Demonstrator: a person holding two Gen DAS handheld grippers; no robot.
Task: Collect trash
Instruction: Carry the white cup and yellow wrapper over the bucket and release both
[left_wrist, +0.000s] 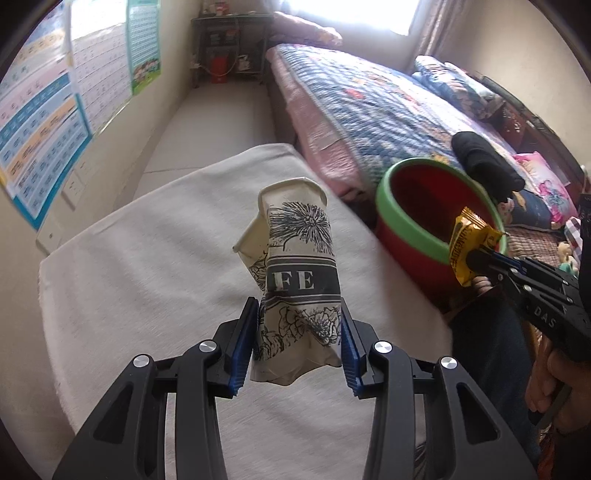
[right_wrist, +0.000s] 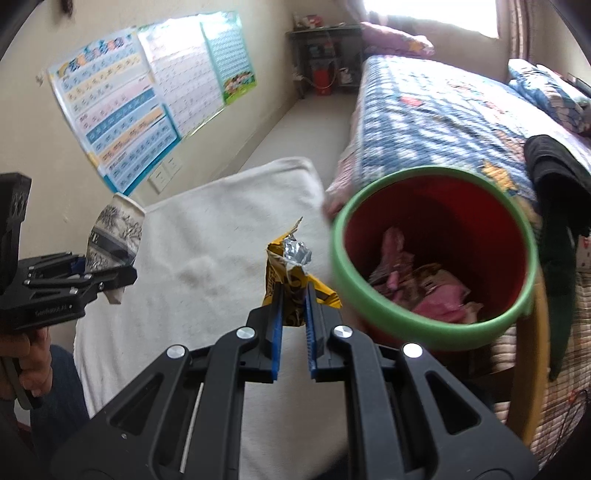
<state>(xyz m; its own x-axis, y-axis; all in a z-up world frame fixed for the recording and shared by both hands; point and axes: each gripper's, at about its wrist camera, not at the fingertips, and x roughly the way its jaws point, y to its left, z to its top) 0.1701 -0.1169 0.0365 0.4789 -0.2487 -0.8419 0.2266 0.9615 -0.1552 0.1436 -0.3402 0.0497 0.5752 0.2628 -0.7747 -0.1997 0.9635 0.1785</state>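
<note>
Grippers clamping trash, bin rim adjacent

Each tool, the left tool and the right tool, is matte black with ribbed blue pads, round silver screws, white lettering, and dark trousers below.

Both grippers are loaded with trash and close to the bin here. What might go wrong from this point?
1. The crushed cup is pinched only near its base by the left gripper; soft paper may slip or buckle further.
2. The right gripper grips the yellow wrapper by a thin fold, short of the bin rim; released early, it would likely land on the white cloth.
3. The grippers may bump at the bin.
</note>
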